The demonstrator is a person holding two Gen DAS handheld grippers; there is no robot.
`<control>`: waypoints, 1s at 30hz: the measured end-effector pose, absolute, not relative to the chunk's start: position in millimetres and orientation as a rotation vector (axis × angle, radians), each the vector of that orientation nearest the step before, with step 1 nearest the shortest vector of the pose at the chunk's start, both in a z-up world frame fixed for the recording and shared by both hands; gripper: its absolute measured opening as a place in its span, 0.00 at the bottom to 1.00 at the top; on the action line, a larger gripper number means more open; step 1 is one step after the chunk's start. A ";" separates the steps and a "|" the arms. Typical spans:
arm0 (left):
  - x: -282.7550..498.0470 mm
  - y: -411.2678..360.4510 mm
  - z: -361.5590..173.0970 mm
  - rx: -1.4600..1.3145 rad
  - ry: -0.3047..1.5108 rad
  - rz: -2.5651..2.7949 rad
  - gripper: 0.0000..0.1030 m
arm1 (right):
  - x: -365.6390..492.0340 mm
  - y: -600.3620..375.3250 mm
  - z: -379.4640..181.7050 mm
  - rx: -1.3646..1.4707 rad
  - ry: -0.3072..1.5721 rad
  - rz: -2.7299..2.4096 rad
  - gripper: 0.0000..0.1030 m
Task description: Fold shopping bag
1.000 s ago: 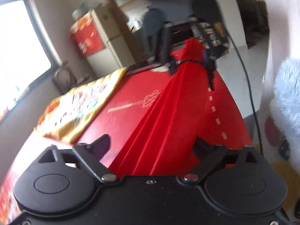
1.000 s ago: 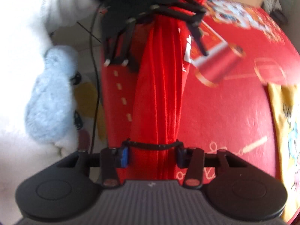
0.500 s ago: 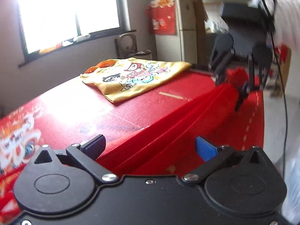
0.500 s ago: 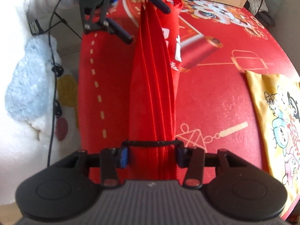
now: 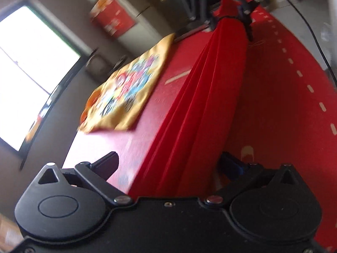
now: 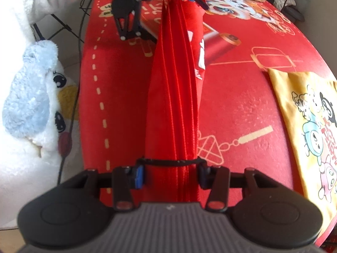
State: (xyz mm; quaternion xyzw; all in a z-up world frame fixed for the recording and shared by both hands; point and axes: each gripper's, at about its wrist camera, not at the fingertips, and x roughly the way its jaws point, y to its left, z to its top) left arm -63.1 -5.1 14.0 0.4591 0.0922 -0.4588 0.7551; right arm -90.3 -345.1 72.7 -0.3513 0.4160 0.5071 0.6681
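On red table (image 6: 242, 109), right hand-held gripper (image 6: 171, 174) clamps pleated red bag (image 6: 174, 88), left hand-held gripper (image 5: 170, 164) wide apart.

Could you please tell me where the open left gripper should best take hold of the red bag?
On its free pleated end, beside the left gripper, squeezing across the stacked folds. The red bag is gathered into a narrow strip whose other end the right gripper already pinches, so that likely keeps the pleats together.

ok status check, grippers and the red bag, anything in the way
Left gripper open around one end of pleated red bag. Right gripper shut on the other end. Yellow bag lies clear.
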 end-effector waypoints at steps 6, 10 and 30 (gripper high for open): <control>-11.2 1.3 13.7 0.684 0.449 -1.056 0.89 | -89.1 -362.1 87.5 -0.724 0.894 1.164 0.44; -12.5 9.8 11.0 0.551 0.509 -1.025 0.72 | -86.9 -367.6 93.9 -0.717 0.849 1.161 0.44; -91.2 36.6 7.3 0.518 0.457 -1.015 0.43 | -87.0 -325.6 63.4 -0.932 0.919 1.088 0.52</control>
